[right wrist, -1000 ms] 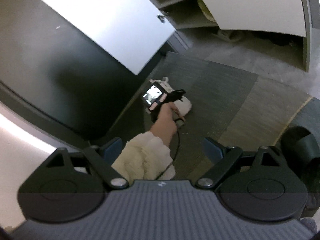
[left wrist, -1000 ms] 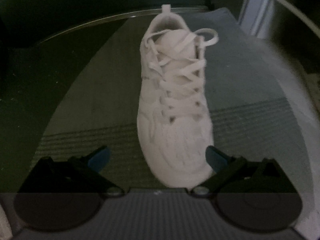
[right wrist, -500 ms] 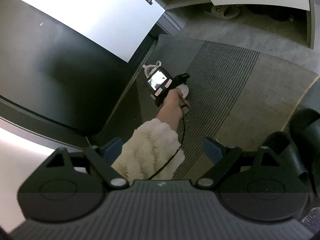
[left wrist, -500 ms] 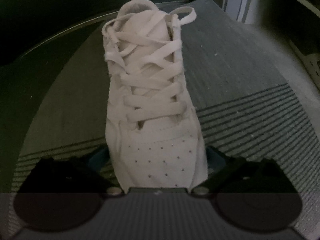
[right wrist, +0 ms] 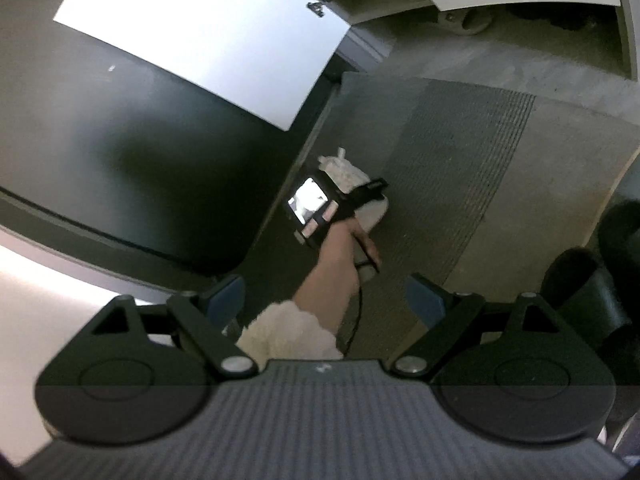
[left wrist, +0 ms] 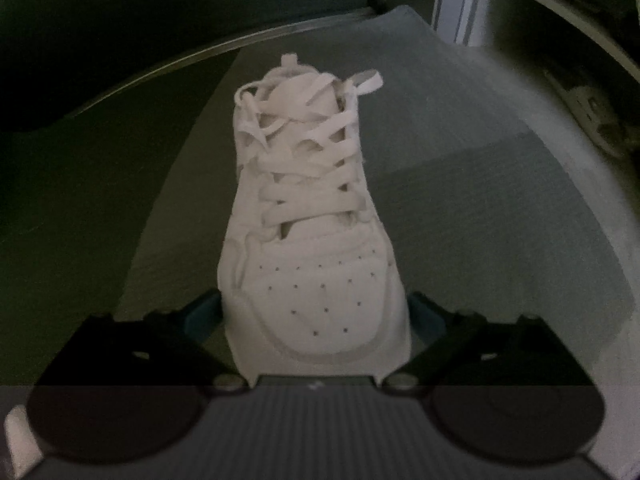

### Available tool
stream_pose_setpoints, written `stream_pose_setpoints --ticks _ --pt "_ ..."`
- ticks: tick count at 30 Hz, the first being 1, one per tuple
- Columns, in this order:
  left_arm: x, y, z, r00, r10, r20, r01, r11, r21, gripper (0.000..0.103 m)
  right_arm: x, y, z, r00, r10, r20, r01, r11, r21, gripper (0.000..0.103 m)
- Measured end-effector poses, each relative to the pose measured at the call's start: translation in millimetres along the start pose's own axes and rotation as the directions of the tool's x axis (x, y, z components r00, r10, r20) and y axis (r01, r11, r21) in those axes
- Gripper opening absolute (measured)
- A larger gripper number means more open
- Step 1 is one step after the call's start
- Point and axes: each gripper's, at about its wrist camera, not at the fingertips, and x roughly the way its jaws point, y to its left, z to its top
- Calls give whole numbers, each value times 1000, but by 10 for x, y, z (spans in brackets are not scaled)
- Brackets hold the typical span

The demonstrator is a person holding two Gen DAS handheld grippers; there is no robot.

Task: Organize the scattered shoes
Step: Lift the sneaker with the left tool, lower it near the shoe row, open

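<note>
My left gripper straddled the white sneaker's toe on the grey mat, pads apparently touching its sides. Right gripper was spread wide, empty.

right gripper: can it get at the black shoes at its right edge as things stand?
Probably yes. The right gripper is open and empty, and the black shoes lie just beside its right finger with nothing between. The left gripper is busy at the white sneaker.
</note>
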Motion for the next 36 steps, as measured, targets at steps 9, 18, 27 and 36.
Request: stream_pose_setpoints --ticks 9,18,27,36 --pt "-654 426 -1195 997 -43 -65 40 998 -47 97 -689 180 -378 995 90 32 -87 994 -67 91" --pt "-621 562 -2220 975 -43 -220 27 997 -74 97 -1252 40 -543 997 65 52 -58 989 -134 91" --pt "-740 656 -2310 959 37 -281 -37 999 6 96 -1403 25 -565 997 61 42 -51 978 -201 91" --pt "-1727 594 -2269 965 17 -263 24 988 151 97 -1359 -117 -561 995 100 -8 -100 989 -106 91"
